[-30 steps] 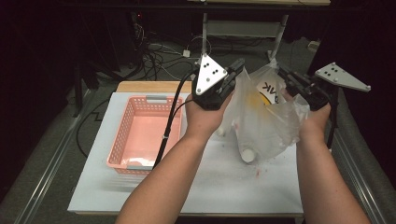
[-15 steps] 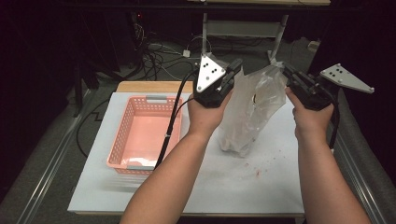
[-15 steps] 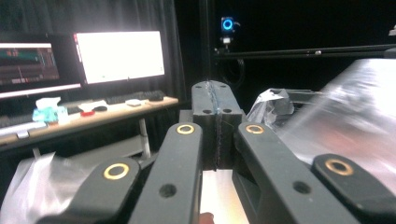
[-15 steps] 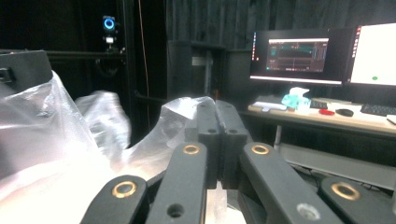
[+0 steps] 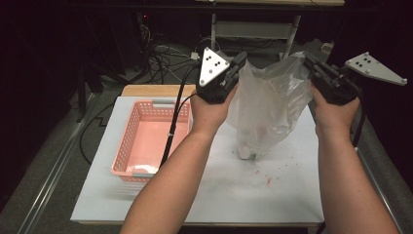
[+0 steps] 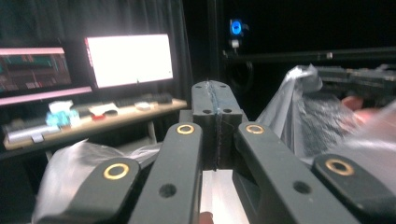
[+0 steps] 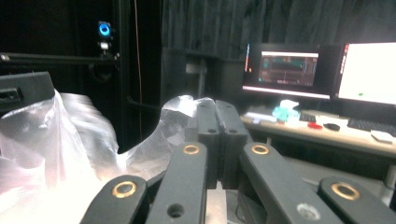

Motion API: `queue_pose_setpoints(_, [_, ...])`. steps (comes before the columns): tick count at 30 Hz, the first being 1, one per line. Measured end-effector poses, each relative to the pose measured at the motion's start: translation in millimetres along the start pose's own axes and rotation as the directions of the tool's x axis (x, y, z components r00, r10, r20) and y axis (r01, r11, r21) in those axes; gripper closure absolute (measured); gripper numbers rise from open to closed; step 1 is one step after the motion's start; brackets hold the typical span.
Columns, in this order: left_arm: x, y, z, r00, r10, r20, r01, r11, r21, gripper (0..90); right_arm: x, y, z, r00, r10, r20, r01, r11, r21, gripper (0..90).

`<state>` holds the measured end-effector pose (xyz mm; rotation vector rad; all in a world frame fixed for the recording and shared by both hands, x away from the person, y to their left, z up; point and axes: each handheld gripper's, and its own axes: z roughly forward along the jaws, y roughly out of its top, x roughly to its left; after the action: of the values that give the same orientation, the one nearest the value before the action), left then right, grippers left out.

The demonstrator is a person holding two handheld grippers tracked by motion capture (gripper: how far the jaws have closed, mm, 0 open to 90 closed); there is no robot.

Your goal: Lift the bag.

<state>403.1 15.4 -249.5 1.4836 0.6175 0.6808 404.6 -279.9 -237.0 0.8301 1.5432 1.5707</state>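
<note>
So the clear plastic bag (image 5: 267,105) hangs over the right half of the worktop (image 5: 272,195), stretched between both hands. Left hand-held gripper (image 5: 239,62) and right hand-held gripper (image 5: 309,61) are each clamped tight on a top edge of it. It's thin, floppy, slippery film with something small weighing the bottom, so I'd say grip the rim only.

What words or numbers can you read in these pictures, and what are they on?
None can be read.
Clear plastic bag: no print shows on it.
Monitors: their screens show lines and coloured bands, too small and blurred to read.
Grey plates on the grippers: only black dots, no letters.
</note>
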Motion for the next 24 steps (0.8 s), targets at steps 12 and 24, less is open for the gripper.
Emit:
queue_pose_setpoints(12, [5.4,-36.3,-31.4,0.9989,-0.023,0.042,0.018,0.9926,0.12,58.7,2.3,-39.9,-3.4,0.9991,0.031,-0.028,-0.028,0.994,0.103,78.8])
queue_pose_setpoints(24, [-9.0,-62.7,-84.3,0.9987,0.014,0.05,-0.022,0.987,0.159,36.6,14.8,-51.7,-29.2,0.9981,0.012,-0.06,-0.005,0.994,0.11,60.1])
